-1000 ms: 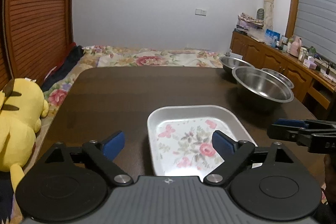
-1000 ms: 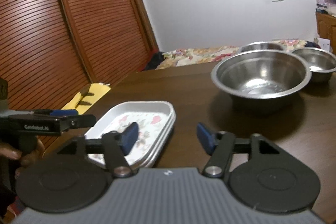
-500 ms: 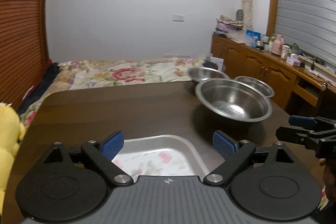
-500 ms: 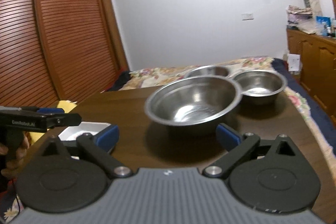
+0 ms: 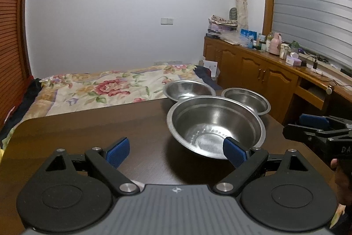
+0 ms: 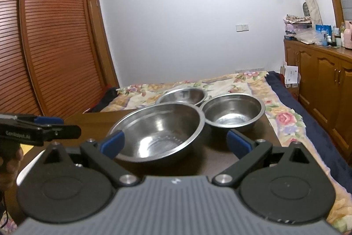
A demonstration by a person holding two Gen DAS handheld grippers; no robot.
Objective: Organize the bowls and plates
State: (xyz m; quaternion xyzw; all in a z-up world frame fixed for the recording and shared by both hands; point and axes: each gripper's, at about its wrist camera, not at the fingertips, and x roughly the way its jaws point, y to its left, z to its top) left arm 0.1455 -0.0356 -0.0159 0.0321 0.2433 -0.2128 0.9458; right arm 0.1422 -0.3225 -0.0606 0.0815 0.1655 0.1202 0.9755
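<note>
Blue-padded fingers of the left gripper (image 5: 176, 152) and right gripper (image 6: 176, 141) spread wide, holding nothing. Just ahead sits a shiny steel large bowl (image 6: 158, 131), with two smaller bowls (image 6: 233, 111) (image 6: 182, 96) behind it near the dark desk (image 5: 99, 131) far edge.

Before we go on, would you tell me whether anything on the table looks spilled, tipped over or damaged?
Nothing stands out. The large steel bowl and the two smaller steel bowls all sit upright and empty on the dark table, close together. No spill or dent shows. Both grippers are open and hold nothing.
</note>
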